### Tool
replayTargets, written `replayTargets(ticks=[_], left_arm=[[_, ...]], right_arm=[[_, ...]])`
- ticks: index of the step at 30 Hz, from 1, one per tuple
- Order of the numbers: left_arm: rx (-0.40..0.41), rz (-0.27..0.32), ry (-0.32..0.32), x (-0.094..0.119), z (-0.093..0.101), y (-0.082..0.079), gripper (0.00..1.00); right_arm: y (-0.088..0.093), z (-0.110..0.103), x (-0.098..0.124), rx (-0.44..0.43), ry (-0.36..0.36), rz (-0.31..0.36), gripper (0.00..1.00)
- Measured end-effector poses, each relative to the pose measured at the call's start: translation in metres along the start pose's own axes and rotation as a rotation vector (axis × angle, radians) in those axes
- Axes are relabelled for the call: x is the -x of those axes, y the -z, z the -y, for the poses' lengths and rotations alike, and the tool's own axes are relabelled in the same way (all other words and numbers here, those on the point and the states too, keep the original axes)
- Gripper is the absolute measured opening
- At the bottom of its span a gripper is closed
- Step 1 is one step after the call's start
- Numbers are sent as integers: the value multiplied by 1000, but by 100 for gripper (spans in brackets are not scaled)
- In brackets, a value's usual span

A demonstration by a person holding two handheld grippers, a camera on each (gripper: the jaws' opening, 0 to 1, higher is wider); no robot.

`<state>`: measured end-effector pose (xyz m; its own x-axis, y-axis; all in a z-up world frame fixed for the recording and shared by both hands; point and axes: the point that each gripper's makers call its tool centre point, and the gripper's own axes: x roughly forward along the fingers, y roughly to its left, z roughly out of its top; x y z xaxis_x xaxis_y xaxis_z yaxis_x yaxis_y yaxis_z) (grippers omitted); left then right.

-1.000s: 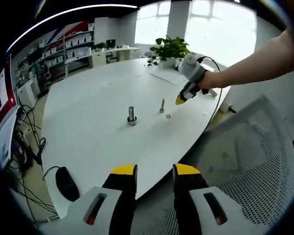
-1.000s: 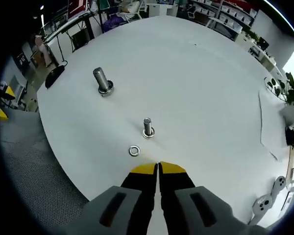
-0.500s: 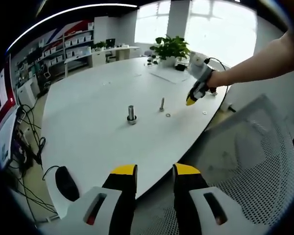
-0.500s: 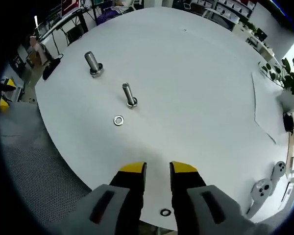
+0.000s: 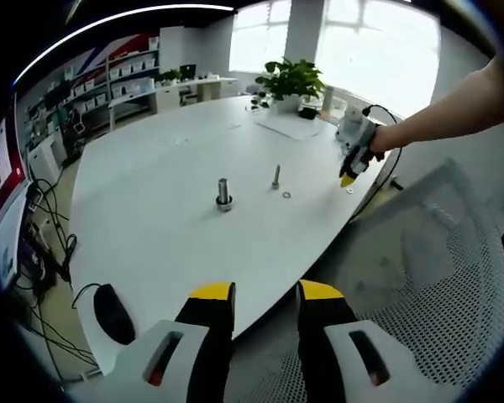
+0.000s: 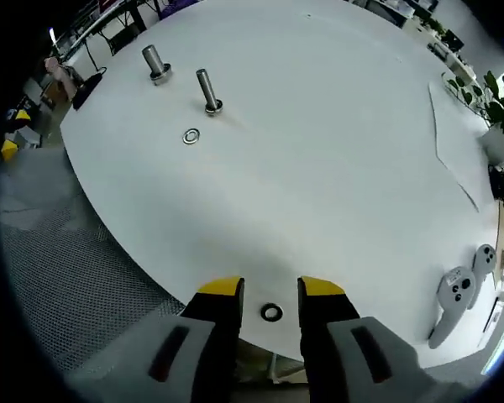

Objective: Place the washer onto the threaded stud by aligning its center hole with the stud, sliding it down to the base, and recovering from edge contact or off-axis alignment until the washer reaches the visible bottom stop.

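An office — big white meeting table (image 5: 151, 185), shelving (image 5: 109, 88), potted plant (image 5: 291, 81).

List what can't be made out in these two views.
- Right gripper: open around a washer near the table edge; contact can't be told, right gripper view.
- Threads on both studs: too small, left gripper view.
- Second washer: hole size against the stud too small to judge.
- Left gripper: open, empty.
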<state>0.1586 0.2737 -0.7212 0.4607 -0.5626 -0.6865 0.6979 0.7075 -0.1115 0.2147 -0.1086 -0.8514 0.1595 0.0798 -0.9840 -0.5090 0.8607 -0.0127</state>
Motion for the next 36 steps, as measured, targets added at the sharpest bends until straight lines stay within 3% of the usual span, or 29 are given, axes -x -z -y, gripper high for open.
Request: replayTargets(ticks=[11, 15, 20, 27, 36], left_arm=[[2, -6, 2, -1, 0, 1, 27], [2, -10, 3, -1, 0, 2, 27], [0, -14, 4, -1, 0, 3, 27], [1, -18, 3, -1, 0, 3, 27], [1, -19, 0, -1, 0, 4, 27]], right_arm=[[26, 3, -5, 38, -15, -64, 28], [32, 3, -7, 2, -31, -62, 28], [39, 1, -10, 20, -29, -74, 27], [36, 5, -10, 12, -10, -51, 23], [32, 0, -11, 72, 0, -45, 17]])
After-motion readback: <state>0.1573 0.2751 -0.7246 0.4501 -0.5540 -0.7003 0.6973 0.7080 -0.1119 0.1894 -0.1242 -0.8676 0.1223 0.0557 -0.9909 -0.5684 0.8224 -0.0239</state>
